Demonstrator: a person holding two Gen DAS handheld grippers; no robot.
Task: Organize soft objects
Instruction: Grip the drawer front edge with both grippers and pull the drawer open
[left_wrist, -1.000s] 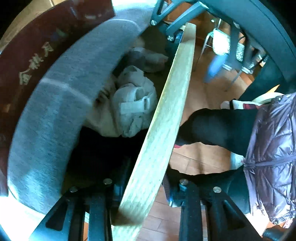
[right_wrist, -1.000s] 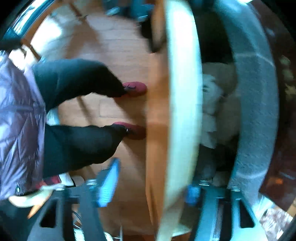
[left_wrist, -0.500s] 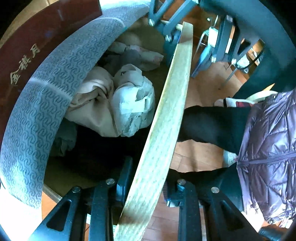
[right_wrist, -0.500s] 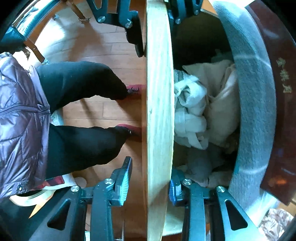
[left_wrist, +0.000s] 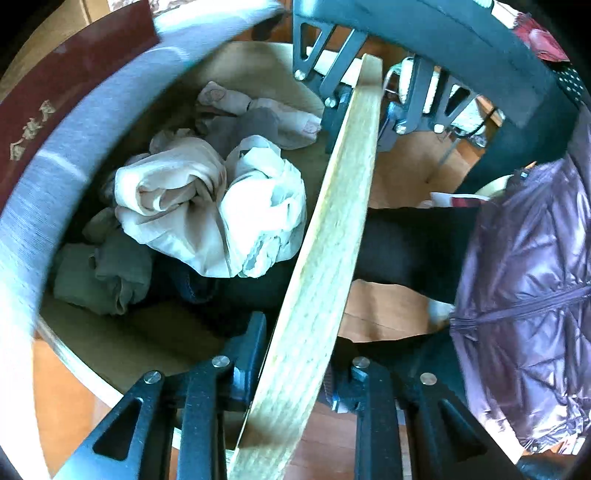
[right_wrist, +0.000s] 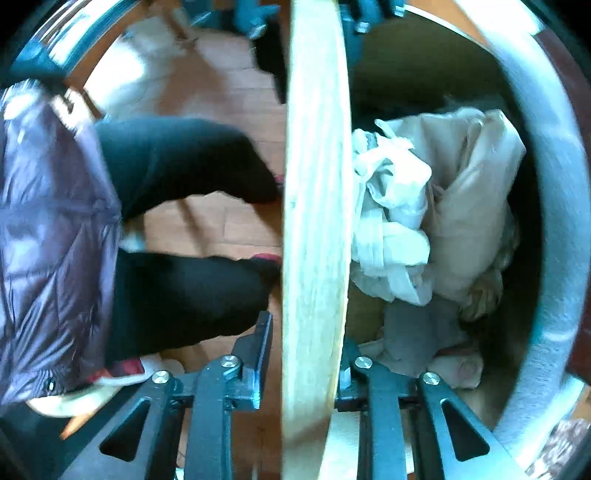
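A light wooden drawer front (left_wrist: 325, 229) (right_wrist: 314, 221) runs up the middle of both views. My left gripper (left_wrist: 295, 350) is shut on it, one pad on each face. My right gripper (right_wrist: 303, 354) straddles the same board farther along, and its jaws are closing with the pads against the wood. Soft things lie loose inside the drawer: a beige garment (left_wrist: 166, 192) (right_wrist: 472, 192), a crumpled white cloth (left_wrist: 258, 206) (right_wrist: 391, 214), a grey piece (left_wrist: 107, 273) (right_wrist: 417, 332) and pale pink socks (left_wrist: 258, 110).
A grey patterned band (left_wrist: 48, 184) (right_wrist: 546, 184) curves along the drawer's far side, with a dark red box with gold characters (left_wrist: 55, 92) beyond it. A person in a purple quilted jacket (left_wrist: 517, 277) and black trousers (right_wrist: 177, 166) stands on the wooden floor (right_wrist: 221, 92) close to the board.
The drawer has slid out from under the grey band, so more clothes and bare drawer bottom show. The right jaws have narrowed onto the board. The left grip is unchanged.
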